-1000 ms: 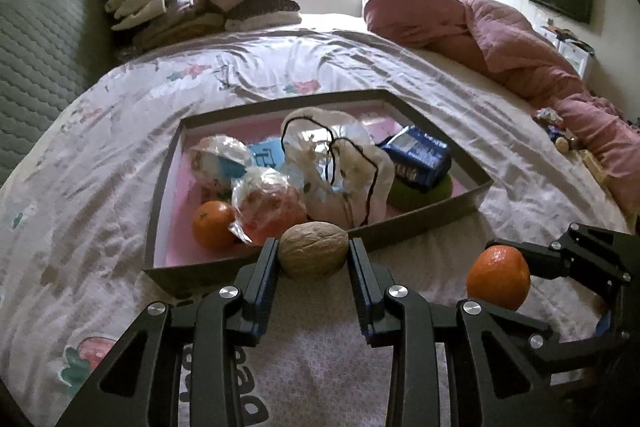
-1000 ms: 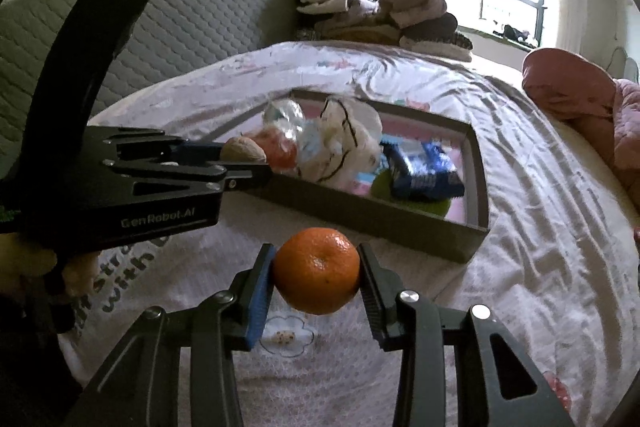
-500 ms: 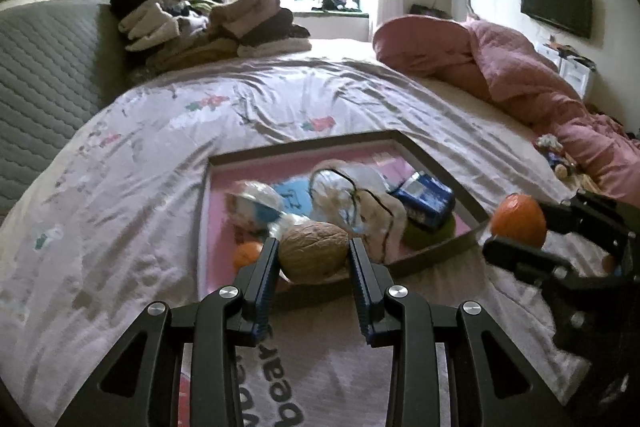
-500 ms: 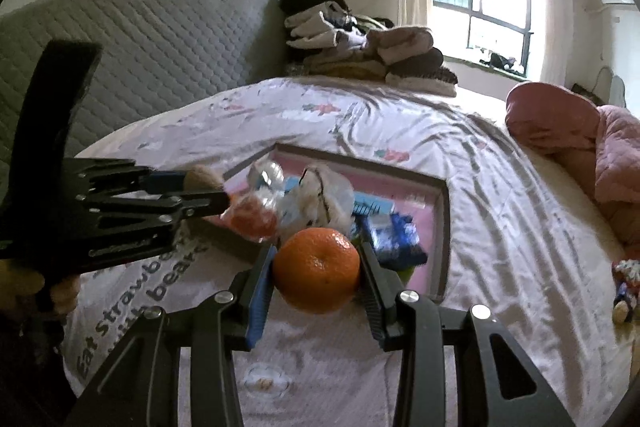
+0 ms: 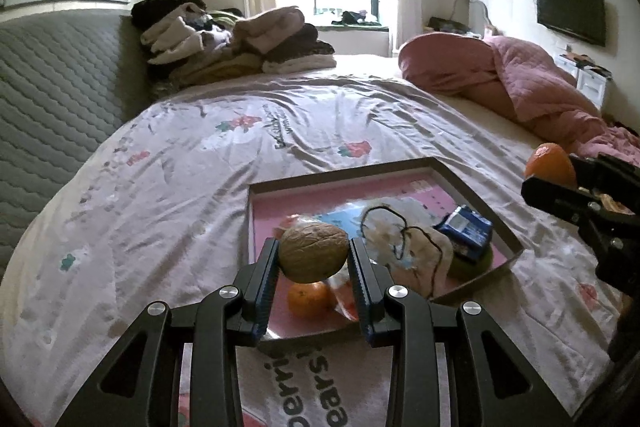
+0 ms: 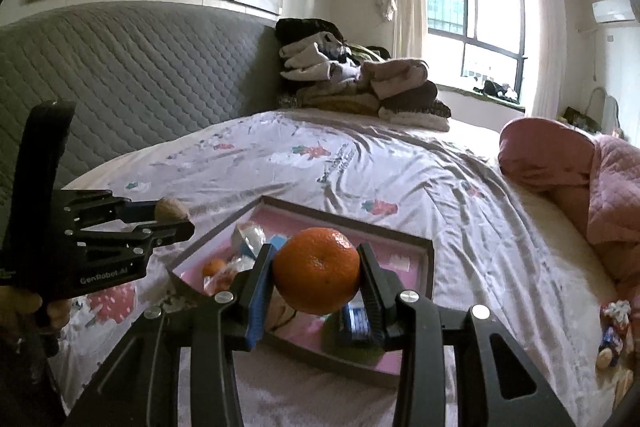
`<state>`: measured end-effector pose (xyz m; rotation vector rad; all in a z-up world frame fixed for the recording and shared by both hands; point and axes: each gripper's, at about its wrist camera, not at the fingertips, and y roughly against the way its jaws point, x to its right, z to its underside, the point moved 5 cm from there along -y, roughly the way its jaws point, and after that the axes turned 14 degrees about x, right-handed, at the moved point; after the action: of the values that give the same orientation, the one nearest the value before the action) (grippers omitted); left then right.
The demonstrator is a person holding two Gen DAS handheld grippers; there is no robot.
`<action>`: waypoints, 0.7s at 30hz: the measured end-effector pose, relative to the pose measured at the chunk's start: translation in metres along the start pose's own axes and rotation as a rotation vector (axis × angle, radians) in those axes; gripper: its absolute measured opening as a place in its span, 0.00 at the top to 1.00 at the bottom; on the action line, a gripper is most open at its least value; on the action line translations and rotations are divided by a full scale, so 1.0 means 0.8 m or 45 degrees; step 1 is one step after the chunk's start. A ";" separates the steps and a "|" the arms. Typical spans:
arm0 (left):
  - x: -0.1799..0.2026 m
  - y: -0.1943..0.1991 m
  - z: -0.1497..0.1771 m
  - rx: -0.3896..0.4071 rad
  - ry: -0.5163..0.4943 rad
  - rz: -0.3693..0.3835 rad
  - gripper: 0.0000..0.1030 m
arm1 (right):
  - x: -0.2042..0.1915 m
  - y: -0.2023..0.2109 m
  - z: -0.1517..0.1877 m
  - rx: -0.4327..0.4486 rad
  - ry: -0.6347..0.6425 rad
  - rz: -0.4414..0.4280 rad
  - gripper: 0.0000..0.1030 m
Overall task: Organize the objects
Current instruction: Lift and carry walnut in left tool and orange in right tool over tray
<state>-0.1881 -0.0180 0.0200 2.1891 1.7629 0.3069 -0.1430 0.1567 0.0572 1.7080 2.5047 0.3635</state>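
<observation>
Walnut [image 5: 313, 251], hard and light, sits clamped across its middle in the left claw [image 5: 313, 267]. The mandarin [image 6: 317, 271], softer-skinned, looks bruisable; the right claw [image 6: 316, 281] holds it at its widest part.

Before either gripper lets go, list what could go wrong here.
1. The walnut is round and pinched only at its sides by the left gripper; it could slip and roll across the sloping bedsheet.
2. The tray is already crowded with a drawstring pouch, a blue packet and a small orange; the mandarin in the right gripper may bounce off them.
3. Both grippers hover close together and could collide.
</observation>
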 end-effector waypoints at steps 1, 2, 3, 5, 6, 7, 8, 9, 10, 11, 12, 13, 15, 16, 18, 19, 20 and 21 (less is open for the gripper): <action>-0.002 -0.001 -0.001 0.000 -0.003 -0.005 0.66 | 0.000 -0.002 -0.002 0.005 0.003 -0.001 0.60; -0.005 -0.002 -0.002 0.001 -0.004 -0.012 0.66 | -0.001 -0.004 -0.002 0.008 0.006 -0.002 0.60; -0.008 -0.004 -0.002 0.000 -0.008 -0.018 0.66 | -0.001 -0.005 -0.003 0.012 0.009 -0.005 0.60; -0.013 -0.008 -0.003 -0.006 -0.012 -0.026 0.66 | -0.002 -0.010 -0.003 0.016 0.014 -0.006 0.60; -0.017 -0.011 -0.005 -0.008 -0.010 -0.032 0.66 | -0.003 -0.011 -0.004 0.019 0.017 -0.008 0.60; -0.019 -0.012 -0.005 -0.007 -0.011 -0.036 0.66 | -0.003 -0.013 -0.004 0.021 0.019 -0.010 0.60; -0.021 -0.015 -0.007 -0.009 -0.013 -0.040 0.66 | -0.003 -0.015 -0.005 0.021 0.021 -0.010 0.60; -0.024 -0.018 -0.007 -0.007 -0.014 -0.046 0.66 | -0.003 -0.016 -0.005 0.024 0.023 -0.012 0.60; -0.026 -0.020 -0.007 -0.005 -0.015 -0.051 0.66 | -0.002 -0.019 -0.006 0.028 0.024 -0.012 0.60; -0.027 -0.022 -0.007 -0.006 -0.015 -0.052 0.66 | -0.002 -0.021 -0.006 0.028 0.024 -0.014 0.60; -0.030 -0.026 -0.006 -0.010 -0.012 -0.059 0.66 | -0.003 -0.022 -0.005 0.027 0.024 -0.017 0.60; -0.032 -0.029 -0.004 -0.015 -0.010 -0.061 0.66 | -0.003 -0.025 -0.005 0.026 0.024 -0.020 0.60; -0.034 -0.035 0.001 -0.030 -0.002 -0.064 0.66 | -0.003 -0.029 -0.002 0.019 0.029 -0.025 0.60; -0.035 -0.038 0.003 -0.038 -0.002 -0.066 0.66 | -0.004 -0.034 0.001 0.011 0.031 -0.026 0.60; -0.038 -0.046 0.012 -0.060 -0.001 -0.074 0.66 | -0.005 -0.038 0.007 -0.003 0.034 -0.031 0.60; -0.039 -0.050 0.015 -0.071 0.000 -0.076 0.66 | -0.006 -0.042 0.011 -0.013 0.034 -0.033 0.60; -0.040 -0.053 0.019 -0.081 0.001 -0.079 0.66 | -0.007 -0.044 0.013 -0.019 0.035 -0.036 0.60; -0.040 -0.058 0.025 -0.096 0.002 -0.080 0.66 | -0.008 -0.046 0.016 -0.029 0.036 -0.041 0.60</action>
<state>-0.2304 -0.0427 -0.0148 2.0775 1.7868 0.3547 -0.1711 0.1396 0.0354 1.6644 2.5346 0.4147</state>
